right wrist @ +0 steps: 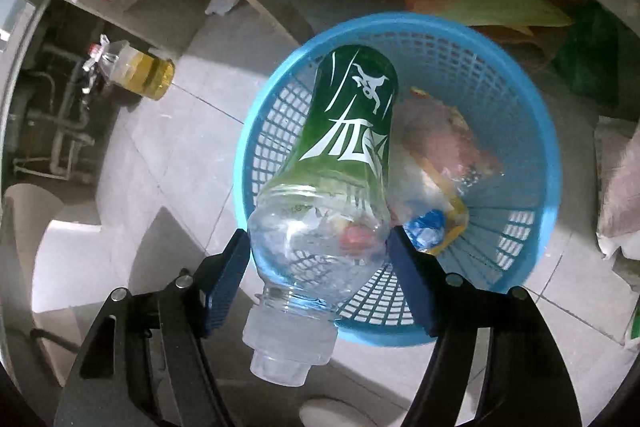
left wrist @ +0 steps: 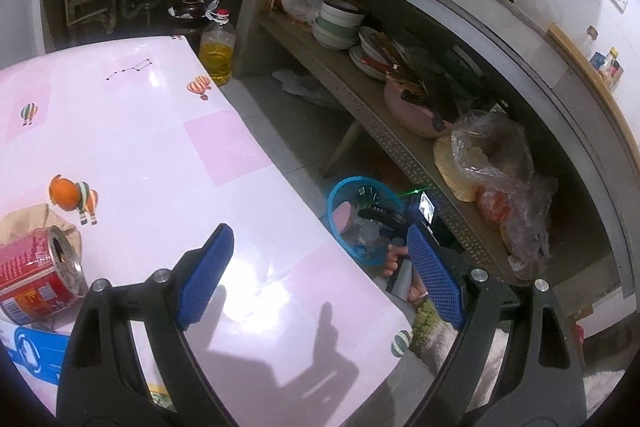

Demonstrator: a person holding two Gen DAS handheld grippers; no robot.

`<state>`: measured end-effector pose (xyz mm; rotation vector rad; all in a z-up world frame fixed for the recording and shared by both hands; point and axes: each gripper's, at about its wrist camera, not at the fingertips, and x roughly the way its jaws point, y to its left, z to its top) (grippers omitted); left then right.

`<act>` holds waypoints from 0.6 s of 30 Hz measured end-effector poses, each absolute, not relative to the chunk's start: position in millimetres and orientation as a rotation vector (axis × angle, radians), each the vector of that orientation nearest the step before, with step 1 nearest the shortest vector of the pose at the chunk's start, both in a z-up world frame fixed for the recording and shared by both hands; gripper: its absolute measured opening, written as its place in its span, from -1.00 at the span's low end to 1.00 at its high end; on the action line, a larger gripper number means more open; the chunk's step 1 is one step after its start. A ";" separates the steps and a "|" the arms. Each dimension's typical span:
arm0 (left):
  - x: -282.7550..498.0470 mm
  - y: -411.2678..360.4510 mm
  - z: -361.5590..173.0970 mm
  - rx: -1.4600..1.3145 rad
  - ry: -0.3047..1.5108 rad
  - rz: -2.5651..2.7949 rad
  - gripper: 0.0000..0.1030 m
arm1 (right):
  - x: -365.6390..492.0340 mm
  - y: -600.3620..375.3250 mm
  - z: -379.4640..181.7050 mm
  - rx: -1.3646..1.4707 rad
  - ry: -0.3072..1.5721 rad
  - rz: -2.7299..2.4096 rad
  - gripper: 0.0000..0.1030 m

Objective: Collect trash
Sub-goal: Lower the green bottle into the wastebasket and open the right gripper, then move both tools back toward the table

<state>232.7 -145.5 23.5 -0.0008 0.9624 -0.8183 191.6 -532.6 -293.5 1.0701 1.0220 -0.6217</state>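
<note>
Right wrist view: your right gripper (right wrist: pixel 318 259) clamps an empty plastic bottle (right wrist: pixel 340 163) by its clear shoulder, both blue pads pressed against its sides. The bottle carries a green label with white lettering, its open neck points back toward the camera, and its base reaches out over a blue basket (right wrist: pixel 548 163) standing on the grey tiled floor. Crumpled wrappers (right wrist: pixel 444 155), pinkish, clear and blue, already lie inside the basket. A jug of yellow oil (right wrist: pixel 138 71) stands on the floor well off to the left.

In the left wrist view, your left gripper (left wrist: pixel 320 267) hangs over the near edge of a table with a pink patterned cover (left wrist: pixel 160 131), its blue pads spread wide with nothing between them. A dented red can (left wrist: pixel 38 279) lies on its side at the table's left edge, touching a crumpled brown paper bag (left wrist: pixel 28 223) behind it, with a blue-and-white package (left wrist: pixel 36 351) just beside it toward the camera. Beyond the table's right edge, the blue basket sits on the floor below a shelf (left wrist: pixel 400 147) crowded with bowls and plastic bags.
</note>
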 end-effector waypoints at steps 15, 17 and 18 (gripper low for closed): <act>230.6 -137.5 22.7 -0.006 0.965 -0.818 0.64 | 163.2 -521.1 -262.7 0.948 1.024 -0.581 0.36; 226.6 -133.8 25.2 -0.003 0.954 -0.819 0.64 | 140.4 -510.3 -241.9 0.919 0.996 -0.582 0.36; 224.9 -131.3 26.1 -0.005 0.949 -0.817 0.64 | 129.4 -500.9 -232.8 0.905 0.988 -0.579 0.36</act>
